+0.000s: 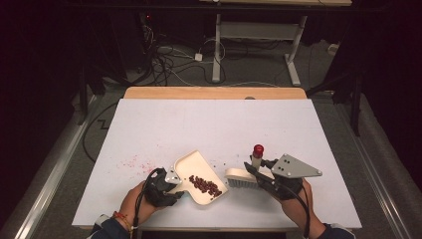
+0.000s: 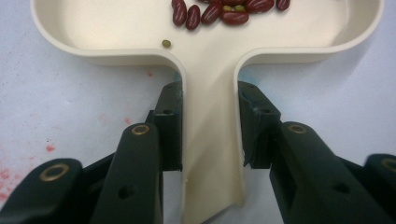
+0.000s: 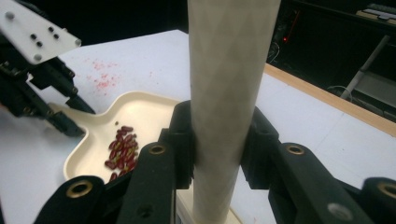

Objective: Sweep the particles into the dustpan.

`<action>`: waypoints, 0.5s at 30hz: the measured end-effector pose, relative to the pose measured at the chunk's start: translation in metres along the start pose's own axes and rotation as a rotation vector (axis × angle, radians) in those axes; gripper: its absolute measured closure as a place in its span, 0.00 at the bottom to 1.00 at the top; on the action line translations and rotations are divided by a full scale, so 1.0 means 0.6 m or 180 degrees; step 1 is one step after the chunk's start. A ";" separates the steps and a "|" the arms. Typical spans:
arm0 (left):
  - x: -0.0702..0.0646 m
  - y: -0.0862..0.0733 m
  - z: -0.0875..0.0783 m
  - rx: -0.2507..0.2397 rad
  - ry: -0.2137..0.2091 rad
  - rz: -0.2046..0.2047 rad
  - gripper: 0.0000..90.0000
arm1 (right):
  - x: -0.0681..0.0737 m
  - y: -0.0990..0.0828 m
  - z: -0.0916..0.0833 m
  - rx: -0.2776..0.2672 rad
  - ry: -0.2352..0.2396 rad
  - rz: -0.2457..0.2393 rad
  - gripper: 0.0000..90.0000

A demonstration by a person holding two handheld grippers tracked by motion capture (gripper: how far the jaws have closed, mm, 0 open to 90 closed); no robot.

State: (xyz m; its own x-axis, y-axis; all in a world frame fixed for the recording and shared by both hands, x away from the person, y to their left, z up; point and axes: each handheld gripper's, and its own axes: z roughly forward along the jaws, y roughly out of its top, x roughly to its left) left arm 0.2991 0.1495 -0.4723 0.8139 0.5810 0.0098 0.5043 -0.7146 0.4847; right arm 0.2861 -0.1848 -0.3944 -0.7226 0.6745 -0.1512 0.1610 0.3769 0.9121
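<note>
Left hand-held gripper (image 1: 171, 185): at 7 o'clock on the surface, jaws closed tight on the dustpan's handle, one pad on each side of it, as its own view shows (image 2: 210, 126).
Dustpan (image 1: 199, 172): cream, lying flat just below the surface's centre, handle pointing to 7 o'clock, open mouth toward 4 o'clock.
Beans (image 1: 205, 185): dark red heap inside the dustpan, close to its mouth; one small greenish bean (image 2: 166, 44) lies apart near the handle end.
Right hand-held gripper (image 1: 259, 172): at 5 o'clock, jaws clamped on the brush's handle, which runs up between the pads in its own view (image 3: 219, 140).
Brush (image 1: 241, 178): cream, bristles down on the surface, just beside the dustpan's mouth at its 3 o'clock; handle tilted up and ending in a red cap (image 1: 258, 149).
Surface (image 1: 209, 124): white board; faint red specks (image 1: 132, 162) at 9 o'clock of the dustpan, a few dark crumbs (image 1: 219, 163) between dustpan and brush.
Hands: left hand (image 1: 134, 201) and right hand (image 1: 298, 199) come in from 6 o'clock.
</note>
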 end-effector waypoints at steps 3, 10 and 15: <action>0.002 0.000 0.001 0.0005 -0.0009 -0.0001 0.70 | 0.003 0.005 0.017 -0.0012 0.0064 0.0022 0.78; 0.002 -0.001 0.001 0.0002 -0.0020 -0.0009 0.70 | 0.012 0.027 0.018 -0.0173 0.0206 -0.0004 0.78; 0.003 -0.001 0.000 -0.0001 -0.0022 -0.0013 0.70 | -0.007 0.035 0.003 -0.0311 -0.0001 0.0065 0.78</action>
State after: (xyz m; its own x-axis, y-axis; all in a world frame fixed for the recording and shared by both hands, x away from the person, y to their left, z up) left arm 0.3005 0.1511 -0.4725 0.8137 0.5812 0.0018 0.5076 -0.7122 0.4849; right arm 0.2936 -0.1783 -0.3756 -0.7196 0.6817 -0.1322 0.1093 0.2993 0.9479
